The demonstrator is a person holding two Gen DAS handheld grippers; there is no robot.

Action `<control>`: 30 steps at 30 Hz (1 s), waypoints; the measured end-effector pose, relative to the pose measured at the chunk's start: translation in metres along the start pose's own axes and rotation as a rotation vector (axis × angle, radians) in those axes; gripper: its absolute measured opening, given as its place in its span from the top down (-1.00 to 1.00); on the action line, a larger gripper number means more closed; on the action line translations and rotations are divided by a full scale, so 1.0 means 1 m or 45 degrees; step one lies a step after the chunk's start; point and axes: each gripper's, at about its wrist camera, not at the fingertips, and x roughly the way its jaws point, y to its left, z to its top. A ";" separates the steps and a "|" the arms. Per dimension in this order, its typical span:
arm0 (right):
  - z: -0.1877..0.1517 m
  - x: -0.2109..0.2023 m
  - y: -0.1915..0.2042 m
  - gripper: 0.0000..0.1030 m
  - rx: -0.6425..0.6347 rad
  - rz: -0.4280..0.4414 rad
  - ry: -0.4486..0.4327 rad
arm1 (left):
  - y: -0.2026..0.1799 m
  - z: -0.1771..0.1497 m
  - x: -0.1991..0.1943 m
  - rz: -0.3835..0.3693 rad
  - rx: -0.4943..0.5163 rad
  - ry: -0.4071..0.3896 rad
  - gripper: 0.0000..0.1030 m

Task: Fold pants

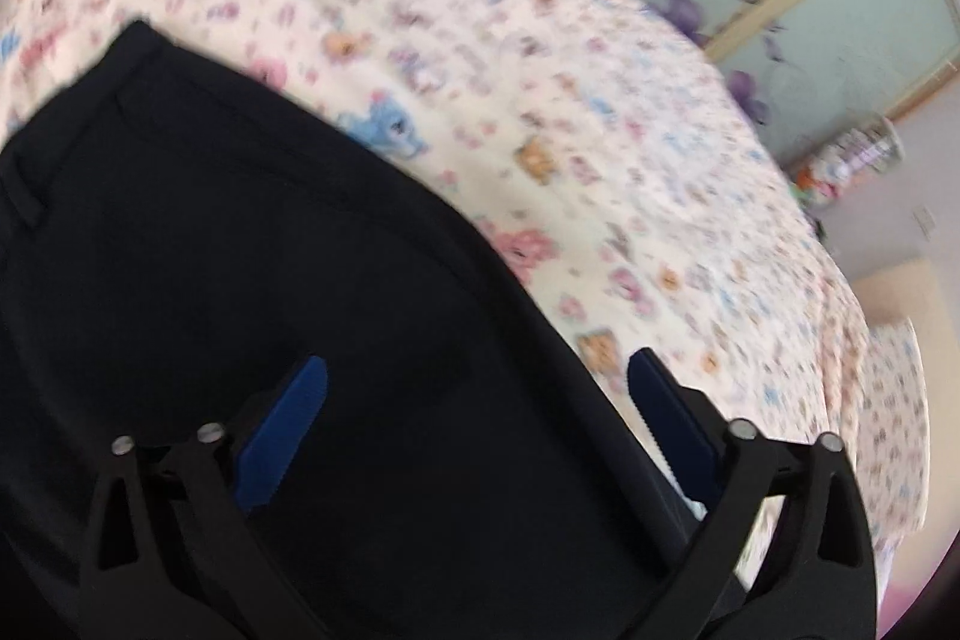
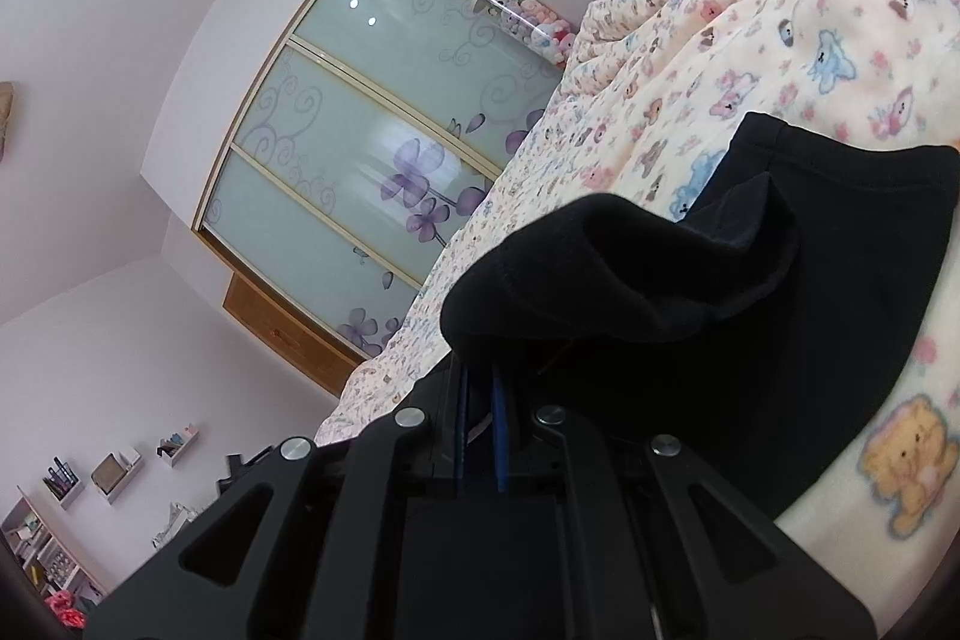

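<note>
Pants: black pants (image 1: 240, 250) lie spread on the bed (image 1: 540, 70), over its teddy-bear print blanket (image 2: 750, 58); a seam or pocket line shows in the left wrist view, which is blurred.
Pants position: in the left wrist view the dark cloth fills the lower left, its edge running diagonally across the blanket; the far edge of the bed and the wardrobe (image 2: 372, 142) lie beyond.
Left tool: the left tool (image 1: 474, 388) stands wide apart, blue pads (image 1: 288, 424) on either side, holding nothing; it hangs over the pants near their edge.
Right tool: the right tool (image 2: 480, 436) is closed narrow on a bunched fold of the pants, its blue pads nearly together with cloth rising from between them.
Lifted part: the gripped portion rises in a hump (image 2: 600, 268) above the rest, which lies flat on the blanket toward the right.
Done so far: judging from this, one end or edge has been picked up and a fold is under way; no finished, squared stack shows.
Left to do: likely carrying the raised cloth over, laying it down, smoothing, and at least one more fold.
Uncertain: which end of the pants the right tool holds cannot be told.
</note>
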 end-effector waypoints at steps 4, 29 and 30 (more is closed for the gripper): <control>-0.002 0.000 -0.001 0.87 -0.003 -0.009 0.011 | 0.005 0.010 0.021 -0.020 -0.128 0.010 -0.44; -0.007 0.003 -0.001 0.87 -0.019 -0.025 0.052 | 0.018 -0.014 -0.020 -0.097 -0.194 -0.299 0.98; -0.006 0.003 -0.001 0.87 -0.022 -0.026 0.048 | 0.018 -0.015 -0.029 -0.122 -0.188 -0.318 0.98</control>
